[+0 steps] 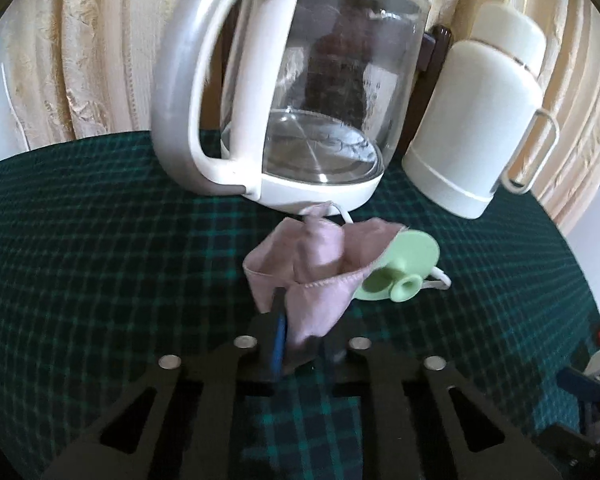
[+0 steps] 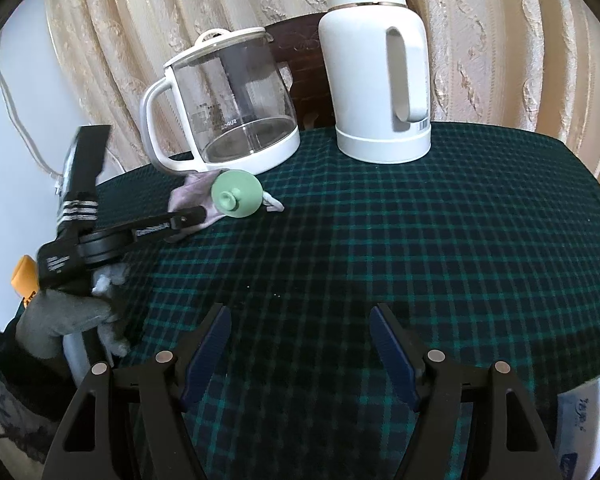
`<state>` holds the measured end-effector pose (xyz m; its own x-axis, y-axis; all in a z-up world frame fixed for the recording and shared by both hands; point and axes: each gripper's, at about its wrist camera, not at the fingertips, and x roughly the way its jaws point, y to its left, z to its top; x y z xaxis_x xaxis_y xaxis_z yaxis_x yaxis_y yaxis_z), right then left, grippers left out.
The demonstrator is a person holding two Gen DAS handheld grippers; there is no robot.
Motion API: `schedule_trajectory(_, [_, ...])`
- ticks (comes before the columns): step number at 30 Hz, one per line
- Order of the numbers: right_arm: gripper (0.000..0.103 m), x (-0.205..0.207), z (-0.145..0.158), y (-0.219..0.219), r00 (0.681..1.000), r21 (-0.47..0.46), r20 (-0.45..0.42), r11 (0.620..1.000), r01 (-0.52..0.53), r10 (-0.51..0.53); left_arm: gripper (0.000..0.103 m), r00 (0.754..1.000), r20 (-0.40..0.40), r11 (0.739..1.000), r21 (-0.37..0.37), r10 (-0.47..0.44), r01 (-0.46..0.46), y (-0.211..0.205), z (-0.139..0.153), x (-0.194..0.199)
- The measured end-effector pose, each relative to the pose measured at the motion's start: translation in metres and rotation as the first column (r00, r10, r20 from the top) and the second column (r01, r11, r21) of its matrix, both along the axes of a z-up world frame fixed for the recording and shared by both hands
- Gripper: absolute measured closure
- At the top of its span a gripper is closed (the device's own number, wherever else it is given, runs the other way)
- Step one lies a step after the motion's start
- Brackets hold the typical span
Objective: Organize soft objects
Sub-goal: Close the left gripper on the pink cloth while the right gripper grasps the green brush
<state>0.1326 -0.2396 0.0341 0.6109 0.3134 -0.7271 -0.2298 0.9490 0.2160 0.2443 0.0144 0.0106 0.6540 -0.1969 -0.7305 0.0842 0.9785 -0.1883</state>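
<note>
While the left gripper [image 1: 300,344] pinches the limp pink cloth [image 1: 312,264] by its near corner beside the glass kettle [image 1: 300,92] at the counter's far edge, the right gripper [image 2: 300,344] gapes empty.

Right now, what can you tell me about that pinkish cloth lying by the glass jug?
The pink cloth is a small, soft rag with a stitched hem, crumpled into loose folds. It lies on the green checked tablecloth just in front of the glass kettle. One edge drapes over a pale green suction-cup-like piece beside it. The left gripper is shut on its near corner, a flap pinched between the blue pads.
</note>
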Motion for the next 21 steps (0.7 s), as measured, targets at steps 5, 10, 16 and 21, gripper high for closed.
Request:
schedule_trajectory(5, [0.028, 0.007, -0.005, 0.004, 1.000, 0.003, -0.010, 1.000, -0.004, 0.004, 0.096, 0.999, 0.051, 0.999, -0.034, 0.003, -0.001, 0.006, 0.018, -0.020])
schedule_trajectory(10, [0.028, 0.010, -0.004, 0.012, 1.000, 0.012, -0.004, 1.000, -0.027, 0.027, 0.096, 0.994, 0.111, 0.998, -0.062, 0.000, 0.007, 0.010, 0.048, -0.042])
schedule_trajectory(16, [0.028, 0.018, -0.005, 0.027, 0.997, 0.019, 0.007, 0.997, -0.073, 0.073, 0.096, 0.984, 0.177, 0.995, -0.096, 0.022, -0.005, 0.021, 0.081, -0.059])
schedule_trajectory(21, [0.027, 0.032, -0.007, 0.047, 0.991, 0.003, 0.017, 0.992, -0.130, 0.130, 0.096, 0.976, 0.209, 0.992, -0.120, 0.067, -0.042, 0.037, 0.100, -0.066])
